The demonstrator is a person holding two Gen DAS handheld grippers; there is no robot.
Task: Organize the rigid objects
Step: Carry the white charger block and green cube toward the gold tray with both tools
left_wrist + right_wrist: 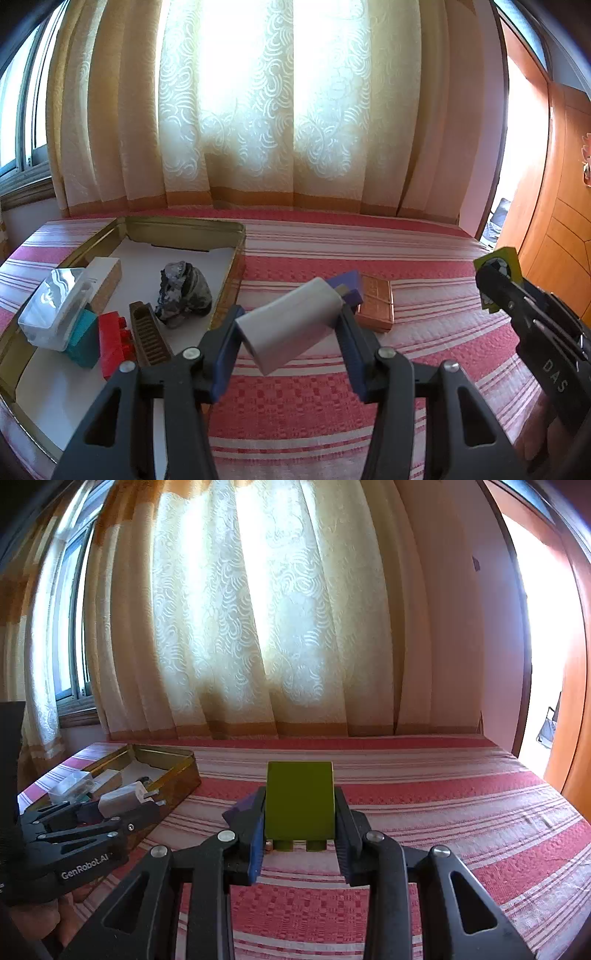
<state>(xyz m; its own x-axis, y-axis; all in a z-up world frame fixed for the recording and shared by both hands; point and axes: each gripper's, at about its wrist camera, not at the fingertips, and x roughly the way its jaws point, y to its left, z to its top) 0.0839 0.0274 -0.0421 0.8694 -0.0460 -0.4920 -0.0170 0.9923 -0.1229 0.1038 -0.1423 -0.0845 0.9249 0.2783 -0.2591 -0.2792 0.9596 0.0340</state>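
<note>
My left gripper (pixel 290 326) is shut on a white rectangular block (pixel 291 323), held tilted above the striped bedspread, just right of the gold tin tray (pixel 236 258). My right gripper (pixel 300 812) is shut on an olive-green toy brick (pixel 300 801) and holds it above the bed. The right gripper also shows at the right edge of the left wrist view (pixel 498 288). A purple block (pixel 351 286) and a copper-coloured box (pixel 376 302) lie on the bed behind the white block.
The tray holds a clear plastic box (pixel 55 306), a teal block (pixel 85 339), a red brick (pixel 114 341), a brown comb-like piece (pixel 149 336), a dark rock (pixel 183 291) and a white-and-wood block (pixel 107 277). Curtains hang behind the bed; a wooden door stands at right.
</note>
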